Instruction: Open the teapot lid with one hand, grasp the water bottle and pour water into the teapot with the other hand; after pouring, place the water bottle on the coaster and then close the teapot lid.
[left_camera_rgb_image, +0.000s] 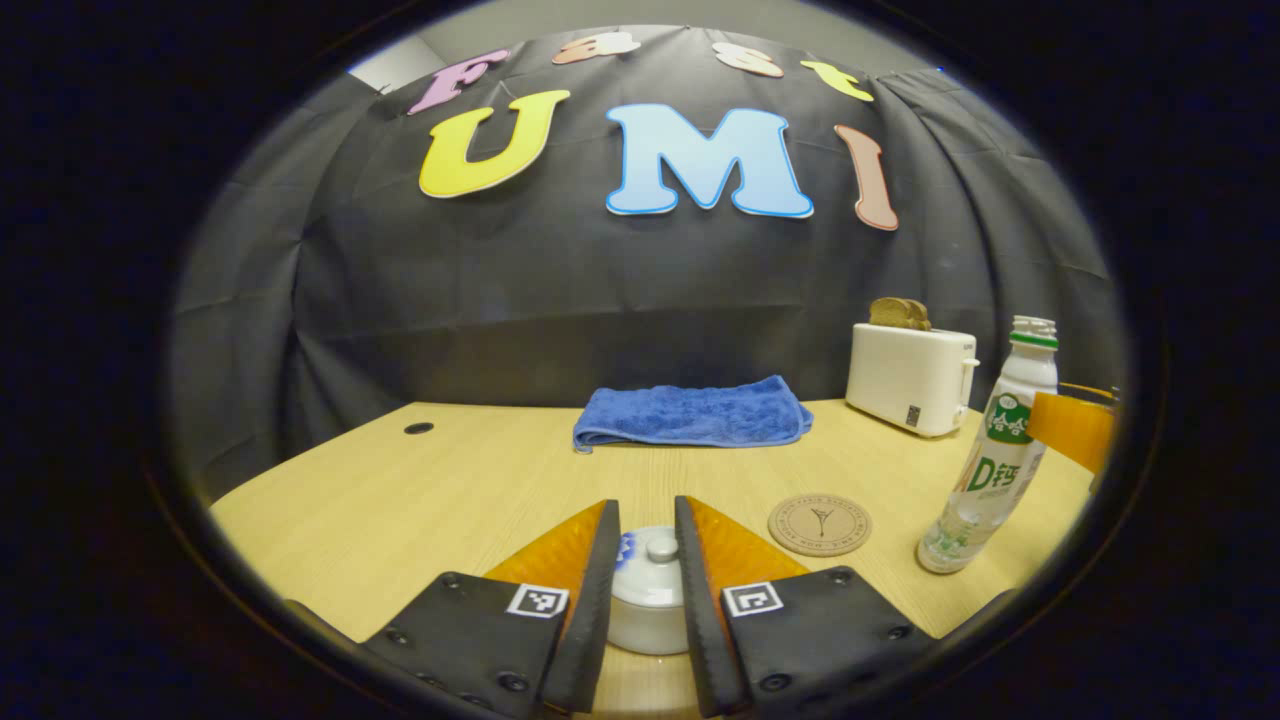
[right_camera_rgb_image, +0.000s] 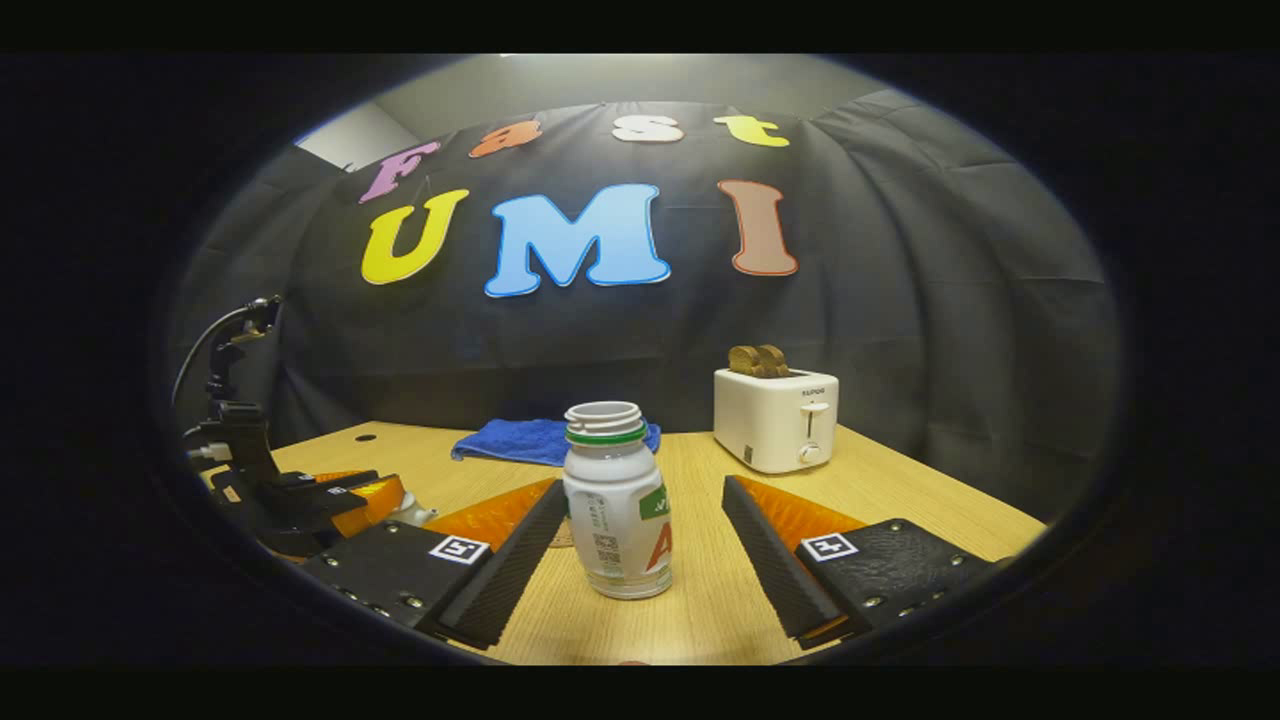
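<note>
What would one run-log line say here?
left gripper: open around teapot lid | right gripper: open, flanking water bottle | coaster: bare

Left gripper (left_camera_rgb_image: 646, 520): two wedge-shaped fingers on dark plates fastened with round screws, each plate bearing a square black-and-white marker. Right gripper (right_camera_rgb_image: 640, 510): same build, ribbed inner finger faces, one marker per plate; a cable loops above the far unit.
</note>
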